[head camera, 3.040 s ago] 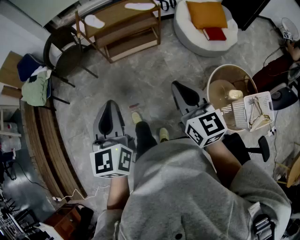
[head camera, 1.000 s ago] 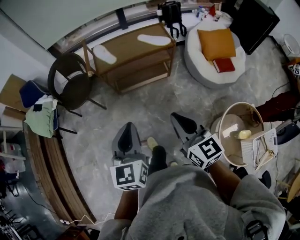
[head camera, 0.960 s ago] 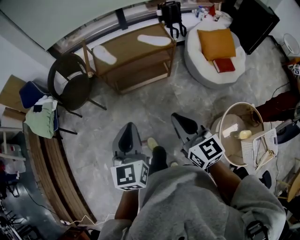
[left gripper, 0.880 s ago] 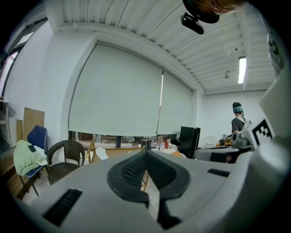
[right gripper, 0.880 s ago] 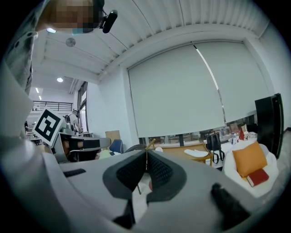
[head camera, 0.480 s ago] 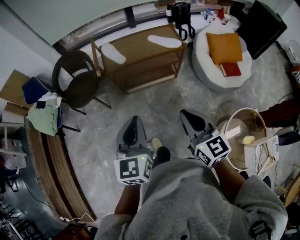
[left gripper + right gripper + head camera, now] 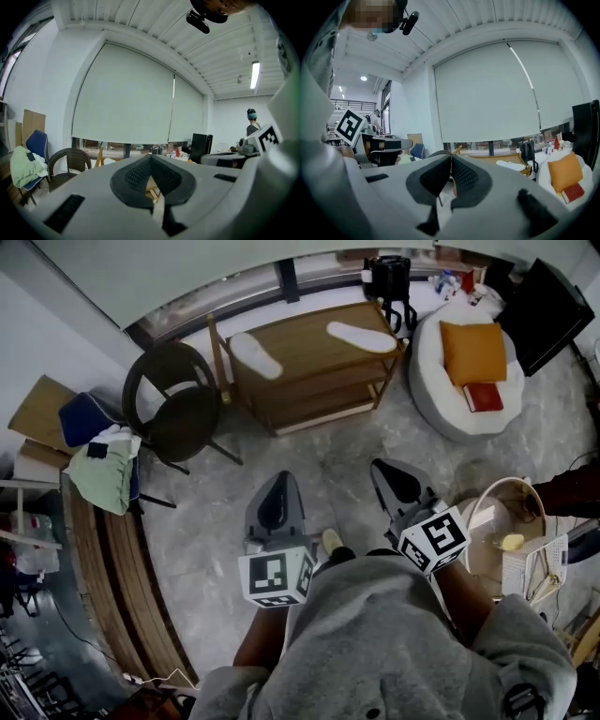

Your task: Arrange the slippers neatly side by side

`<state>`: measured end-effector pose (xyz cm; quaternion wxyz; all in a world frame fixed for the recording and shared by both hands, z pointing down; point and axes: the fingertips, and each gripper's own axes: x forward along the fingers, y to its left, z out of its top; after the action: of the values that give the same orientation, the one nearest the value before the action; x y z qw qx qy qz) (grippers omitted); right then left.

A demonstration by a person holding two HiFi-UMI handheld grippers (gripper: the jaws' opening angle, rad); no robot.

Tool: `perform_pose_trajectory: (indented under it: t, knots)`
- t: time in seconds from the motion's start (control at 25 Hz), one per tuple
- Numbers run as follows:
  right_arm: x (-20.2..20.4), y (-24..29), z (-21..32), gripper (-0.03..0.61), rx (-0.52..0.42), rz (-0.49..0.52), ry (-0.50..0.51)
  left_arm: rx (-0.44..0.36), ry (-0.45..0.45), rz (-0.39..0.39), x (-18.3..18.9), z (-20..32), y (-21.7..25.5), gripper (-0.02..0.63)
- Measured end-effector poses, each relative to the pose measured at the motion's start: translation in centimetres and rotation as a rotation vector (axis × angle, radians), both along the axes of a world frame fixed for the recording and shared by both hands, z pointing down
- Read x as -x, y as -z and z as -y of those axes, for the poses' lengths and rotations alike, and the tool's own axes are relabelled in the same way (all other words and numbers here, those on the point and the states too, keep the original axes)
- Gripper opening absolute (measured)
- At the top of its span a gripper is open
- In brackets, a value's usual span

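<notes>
So both slippers are up on top of the wooden desk at the far side of the room. One white slipper lies near the desk's left end, turned at an angle. The other slipper lies near the right end, pointing more or less across the top. They're well apart with bare wood between them, so not side by side at all. The left gripper is held out over the grey stone floor, short of the desk. In its own view the two dark ribbed pads are pressed tip to tip with nothing between them. Same deal with the right gripper: jaws closed together and empty, and one slipper shows past them on the desk in that view. As for writing, all I can make out is the black-and-white square markers on the left cube and the right cube. The little bottles by the window are too small to read. Around the desk there's a dark wicker chair just to its left. To its right is a white beanbag with an orange cushion and a red book on it. A round beige basket sits on the floor beside the right gripper's arm.
</notes>
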<state>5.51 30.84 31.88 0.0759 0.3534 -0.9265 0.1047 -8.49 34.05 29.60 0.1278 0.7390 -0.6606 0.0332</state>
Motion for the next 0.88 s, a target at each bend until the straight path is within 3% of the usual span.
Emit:
perform_pose_trajectory:
  t: [0.36,0.88]
  knots:
    - [2.7,-0.4,1.9,0.025,-0.008,-0.012,0.001,0.017,-0.005,-0.027,2.7,2.0,-1.1,0.012]
    - [0.2,-0.2,3.3,0.025,-0.02,0.0,-0.054,-0.004,-0.019,0.002,1.9,2.7,-0.4,0.012]
